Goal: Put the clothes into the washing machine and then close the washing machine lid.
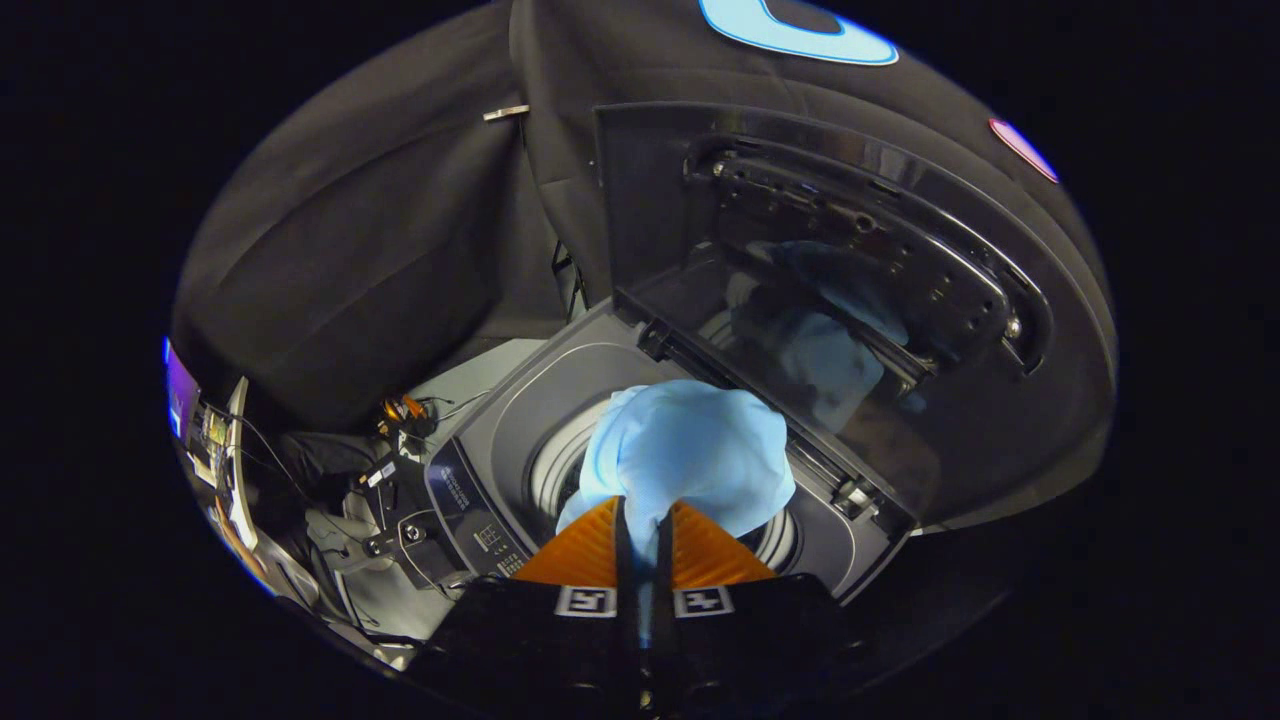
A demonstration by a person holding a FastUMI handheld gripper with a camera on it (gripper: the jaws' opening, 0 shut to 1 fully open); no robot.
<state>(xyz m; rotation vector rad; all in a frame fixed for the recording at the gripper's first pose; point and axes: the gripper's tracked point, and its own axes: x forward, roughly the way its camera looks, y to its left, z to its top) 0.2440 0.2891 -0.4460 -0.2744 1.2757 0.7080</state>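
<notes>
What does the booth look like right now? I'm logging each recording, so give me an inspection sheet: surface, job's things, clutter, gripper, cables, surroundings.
Surface: grey washing machine top around the drum opening.
Job's things: light blue garment bunched above the drum; washing machine lid raised upright, reflecting the cloth.
Clutter: small parts and tags on the floor beside the machine.
Gripper: gripper with fingers closed on the garment, over the drum.
Cables: dark wires trailing on the floor beside the machine.
Surroundings: black cloth wall behind machine and lid.
</notes>
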